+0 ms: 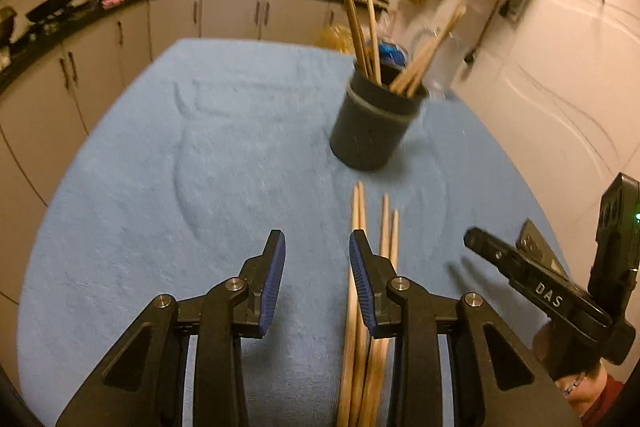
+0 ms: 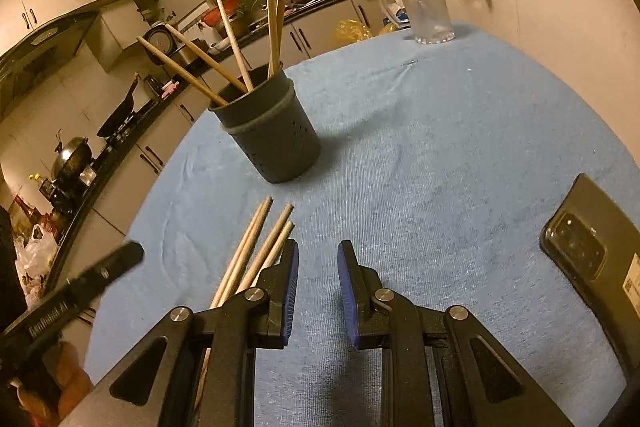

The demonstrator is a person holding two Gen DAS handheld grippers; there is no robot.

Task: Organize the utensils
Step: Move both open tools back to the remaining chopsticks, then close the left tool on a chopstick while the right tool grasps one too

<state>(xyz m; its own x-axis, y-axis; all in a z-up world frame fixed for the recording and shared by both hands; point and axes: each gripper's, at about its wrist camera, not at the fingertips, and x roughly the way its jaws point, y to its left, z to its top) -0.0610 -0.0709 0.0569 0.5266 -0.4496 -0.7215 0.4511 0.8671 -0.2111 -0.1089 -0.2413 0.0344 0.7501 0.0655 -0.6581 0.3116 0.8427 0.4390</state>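
Loose chopsticks lie in front of the holder, both tongs apart and empty.

The dark utensil holder [image 1: 374, 119] stands upright on the blue-covered bench [image 1: 160, 187] with several chopsticks [image 1: 360, 27] leaning out of it. Four loose chopsticks [image 1: 374, 223] lie flat on the cloth just on the near side of the holder, tips toward it. The left tongs [image 1: 317, 267] hang over the cloth with a gap between the pads, the right pad over the loose chopsticks; the right tongs [image 2: 318, 279] are parted too, just beside them. A phone [image 2: 592, 247] lies well right of the holder, and a clear jug [image 2: 424, 3] stands beyond it.
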